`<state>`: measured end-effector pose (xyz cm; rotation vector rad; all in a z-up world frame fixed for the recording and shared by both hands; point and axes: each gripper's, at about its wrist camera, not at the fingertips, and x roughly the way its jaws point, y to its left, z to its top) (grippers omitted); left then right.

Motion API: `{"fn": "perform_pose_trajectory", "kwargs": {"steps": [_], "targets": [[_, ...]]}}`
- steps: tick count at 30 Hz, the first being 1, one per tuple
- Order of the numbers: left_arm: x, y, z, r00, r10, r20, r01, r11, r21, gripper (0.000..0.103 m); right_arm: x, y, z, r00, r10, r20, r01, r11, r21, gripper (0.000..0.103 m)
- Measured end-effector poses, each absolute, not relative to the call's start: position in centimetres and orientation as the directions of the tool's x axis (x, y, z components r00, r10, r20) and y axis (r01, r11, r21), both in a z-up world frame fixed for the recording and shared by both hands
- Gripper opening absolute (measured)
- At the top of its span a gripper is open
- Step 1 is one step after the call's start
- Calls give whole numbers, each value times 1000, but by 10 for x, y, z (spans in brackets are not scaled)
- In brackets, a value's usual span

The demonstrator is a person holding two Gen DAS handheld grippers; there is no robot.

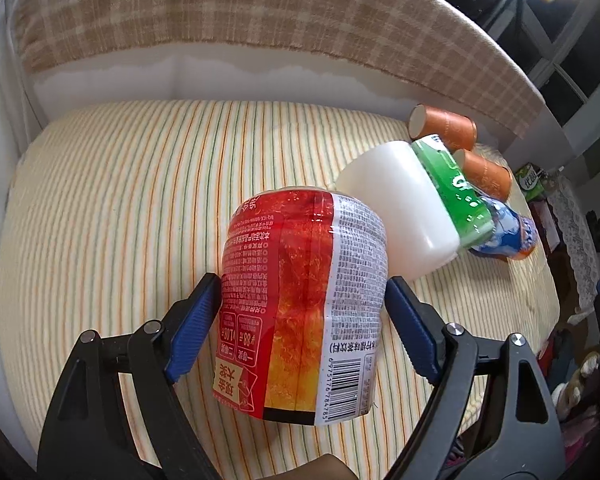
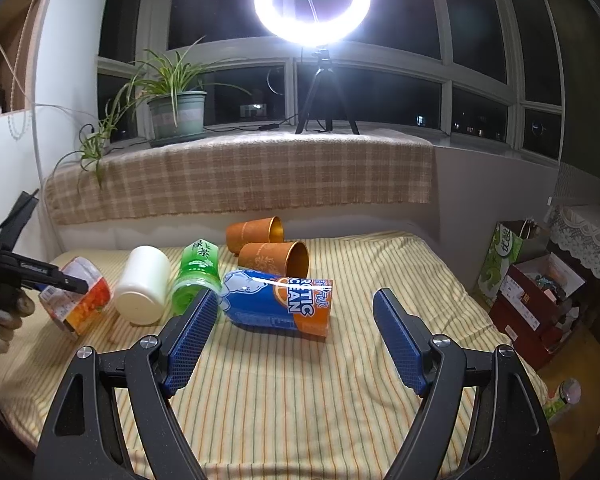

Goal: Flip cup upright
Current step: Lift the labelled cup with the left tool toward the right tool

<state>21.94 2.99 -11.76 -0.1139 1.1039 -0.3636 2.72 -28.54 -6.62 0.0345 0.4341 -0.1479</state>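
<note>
A red and white printed cup sits between the blue pads of my left gripper, which is shut on its sides. It is tilted, and its label text reads upside down. In the right wrist view the same cup is held tilted just above the striped cloth at the far left. My right gripper is open and empty, hovering above the cloth in front of a blue and orange cup that lies on its side.
A white cup, a green cup and two orange cups lie on their sides on the striped cloth. A checked ledge, a plant and a ring light stand behind. Boxes sit right of the table.
</note>
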Motion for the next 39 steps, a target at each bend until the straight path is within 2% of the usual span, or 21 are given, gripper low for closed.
{"fn": "perform_pose_trajectory", "kwargs": {"steps": [5,10,20,25,33,39], "targets": [[198,24,-100,413,-343,-843,282,929,-240,85,24,-286,-66,898,-132,-420,149,989,7,80],[166,-6,-83,400,-375,-837,400,892,-209,85,22,-287,-67,896,-126,-426,145,989,11,80],[150,-82,-100,306,-408,-860,569,803,-178,85,14,-293,-70,891,-67,-448,90,996,29,80],[152,-102,-115,280,-385,-879,613,777,-146,85,19,-295,-73,877,61,-476,-56,998,23,80],[150,-111,-123,281,-374,-884,642,758,-117,87,33,-271,-83,804,250,-540,-378,916,-138,80],[147,-99,-113,310,-392,-866,624,771,-126,90,48,-254,-80,720,369,-588,-596,763,-250,80]]}}
